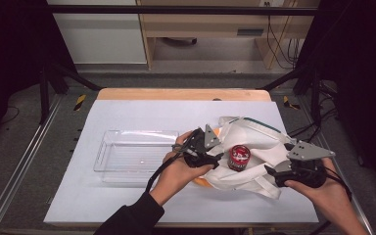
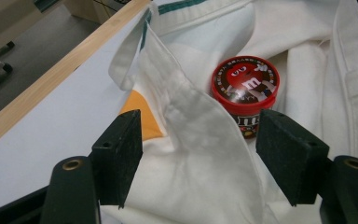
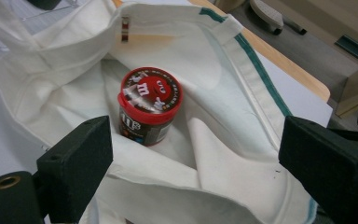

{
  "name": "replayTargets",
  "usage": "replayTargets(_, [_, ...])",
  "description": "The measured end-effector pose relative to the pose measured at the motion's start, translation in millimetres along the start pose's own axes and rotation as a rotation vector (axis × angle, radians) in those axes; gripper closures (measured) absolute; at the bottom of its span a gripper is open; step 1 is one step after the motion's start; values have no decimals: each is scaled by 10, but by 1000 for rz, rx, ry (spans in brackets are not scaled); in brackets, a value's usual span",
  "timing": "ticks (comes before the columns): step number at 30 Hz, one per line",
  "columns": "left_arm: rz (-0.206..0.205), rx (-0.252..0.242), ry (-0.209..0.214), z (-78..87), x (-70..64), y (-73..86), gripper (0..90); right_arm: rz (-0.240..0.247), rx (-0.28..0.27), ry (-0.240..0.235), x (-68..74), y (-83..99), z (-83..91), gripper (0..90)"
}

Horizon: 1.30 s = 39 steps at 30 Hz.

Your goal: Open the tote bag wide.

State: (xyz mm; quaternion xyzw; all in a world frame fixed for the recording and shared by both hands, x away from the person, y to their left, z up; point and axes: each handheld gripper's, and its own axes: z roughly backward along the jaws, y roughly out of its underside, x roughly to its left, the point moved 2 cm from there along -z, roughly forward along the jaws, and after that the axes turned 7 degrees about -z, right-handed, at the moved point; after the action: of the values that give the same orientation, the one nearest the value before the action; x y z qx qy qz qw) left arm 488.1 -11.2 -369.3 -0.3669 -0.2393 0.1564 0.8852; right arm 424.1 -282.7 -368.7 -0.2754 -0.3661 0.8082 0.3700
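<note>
A white cloth bag with green trim lies open on the right half of the table. In its mouth stands a small tub with a red printed lid. My left gripper is at the bag's left edge, open, and in the left gripper view a fold of the bag runs between the jaws, with the tub just beyond. My right gripper is at the bag's right side, also open. In the right gripper view the tub stands ahead, nearer the left jaw, on the bag's cloth.
A clear plastic tray sits to the left of the bag on the pale sheet that covers the table. An orange patch shows under the bag by my left hand. The wooden table edge runs along the far side.
</note>
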Motion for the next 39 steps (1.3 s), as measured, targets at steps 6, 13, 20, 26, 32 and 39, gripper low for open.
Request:
replayTargets(6, [8, -12, -5, -39, 95, -107, 307, 59, 25, -79, 116, 35, -37, 186])
replayTargets(13, [1, 1, -3, -197, 128, -213, 298, 102, 53, -135, 306, 82, -158, 192])
replayTargets(20, [-2, 8, 14, -331, 213, -271, 286, 137, 89, -177, 449, 227, -322, 203])
replayTargets(26, [-10, 45, 32, -492, 234, -279, 266, 158, 94, -179, 458, 288, -360, 316])
replayTargets(32, [-9, 65, 55, -605, 274, -265, 345, 173, 75, -193, 475, 284, -372, 445])
replayTargets(39, [-24, 103, 55, -666, 316, -205, 643, 194, 101, -177, 500, 268, -397, 633])
